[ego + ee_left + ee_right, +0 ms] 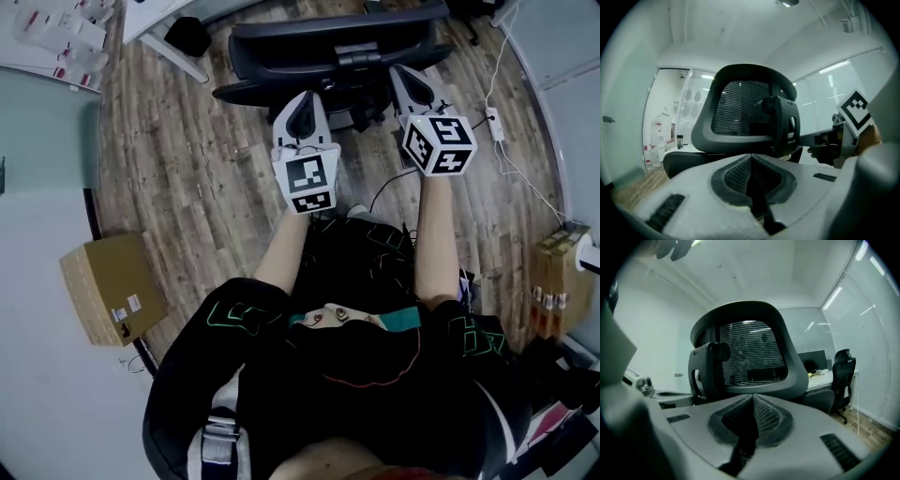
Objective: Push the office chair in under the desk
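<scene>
A black office chair [337,47] with a mesh backrest [740,112] stands at the top of the head view, its back toward me. Both grippers point at it, side by side. My left gripper [302,101] is shut and empty, its tips [750,157] just short of the backrest's lower left. My right gripper [411,77] is also shut and empty, its tips [752,397] close behind the backrest [750,357] on the right. I cannot tell whether either one touches the chair. A white desk [155,17] with a slanted leg shows at the top left.
A cardboard box [112,286] sits on the wood floor at my left. A white cable and power strip [494,127] lie at the right, with stacked cartons [558,281] beyond. Another black chair [844,373] stands at a desk with a monitor [811,361].
</scene>
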The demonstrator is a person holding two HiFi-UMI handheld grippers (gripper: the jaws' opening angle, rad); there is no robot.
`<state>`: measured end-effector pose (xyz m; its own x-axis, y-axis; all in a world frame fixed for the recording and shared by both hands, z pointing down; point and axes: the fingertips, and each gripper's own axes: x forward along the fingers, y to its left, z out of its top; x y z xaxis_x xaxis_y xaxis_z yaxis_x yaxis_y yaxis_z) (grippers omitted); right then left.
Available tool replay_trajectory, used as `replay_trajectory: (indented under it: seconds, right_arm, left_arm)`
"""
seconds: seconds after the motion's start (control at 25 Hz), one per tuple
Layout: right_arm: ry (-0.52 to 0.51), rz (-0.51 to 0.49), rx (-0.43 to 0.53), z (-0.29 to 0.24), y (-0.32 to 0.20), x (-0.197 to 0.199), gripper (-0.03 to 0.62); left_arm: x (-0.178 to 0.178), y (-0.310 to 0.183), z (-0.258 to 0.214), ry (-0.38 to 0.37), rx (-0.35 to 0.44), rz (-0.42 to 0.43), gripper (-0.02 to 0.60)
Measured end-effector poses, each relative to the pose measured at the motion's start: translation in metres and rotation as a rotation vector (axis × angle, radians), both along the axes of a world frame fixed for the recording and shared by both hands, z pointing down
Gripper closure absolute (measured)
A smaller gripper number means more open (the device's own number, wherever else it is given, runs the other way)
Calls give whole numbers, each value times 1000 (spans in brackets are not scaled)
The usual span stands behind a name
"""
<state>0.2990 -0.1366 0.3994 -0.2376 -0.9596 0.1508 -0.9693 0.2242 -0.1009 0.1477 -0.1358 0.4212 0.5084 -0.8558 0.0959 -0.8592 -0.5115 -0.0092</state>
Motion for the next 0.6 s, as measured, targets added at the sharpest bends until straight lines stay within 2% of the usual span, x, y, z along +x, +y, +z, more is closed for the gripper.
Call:
replay_trajectory:
  seconds: [0.4,0.6]
  right_arm:
    - [-11,-41,20,0,-24,6,587]
    - [-10,-31,13,3,-49,11,588]
  left_arm:
    - [-7,-42,-3,9,6,-74,572]
    - [-6,-65,-4,-17,-12,-105,572]
